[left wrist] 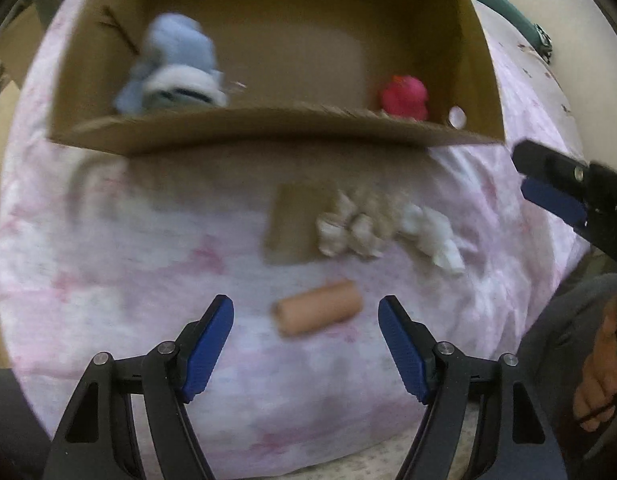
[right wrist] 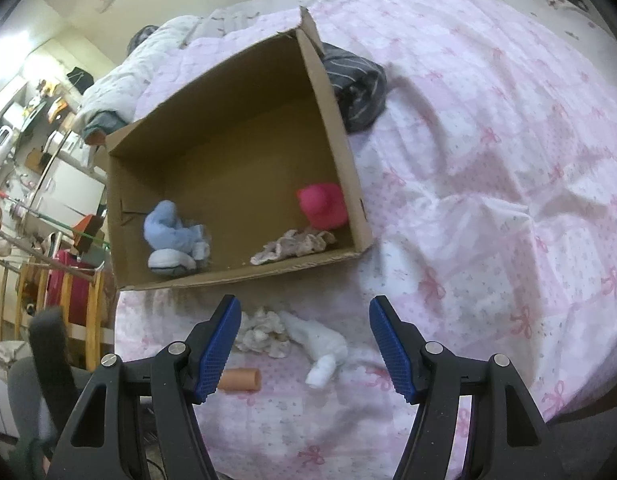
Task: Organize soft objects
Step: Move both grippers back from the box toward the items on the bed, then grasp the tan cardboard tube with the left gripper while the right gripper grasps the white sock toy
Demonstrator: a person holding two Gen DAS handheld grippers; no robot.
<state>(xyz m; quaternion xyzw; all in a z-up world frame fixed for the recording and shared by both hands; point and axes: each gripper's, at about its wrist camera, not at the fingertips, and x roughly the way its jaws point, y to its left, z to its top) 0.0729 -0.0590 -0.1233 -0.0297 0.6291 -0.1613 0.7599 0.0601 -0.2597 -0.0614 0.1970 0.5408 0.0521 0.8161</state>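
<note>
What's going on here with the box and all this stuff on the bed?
A person is sorting soft things into a cardboard box on the bed. A blue plush, a pink toy and a beige cloth are already inside. Both grippers, left and right, are open and empty; the left hovers over a tan roll.

My left gripper [left wrist: 305, 322] is wide open, peach foam roll [left wrist: 319, 313] on the pink bedsheet [left wrist: 128, 264] between its fingers. Beyond: cream sock bundle [left wrist: 350, 224], white sock [left wrist: 432, 236]. Cardboard box [left wrist: 268, 126] holds blue plush [left wrist: 174, 68], pink duck [left wrist: 404, 98].
</note>
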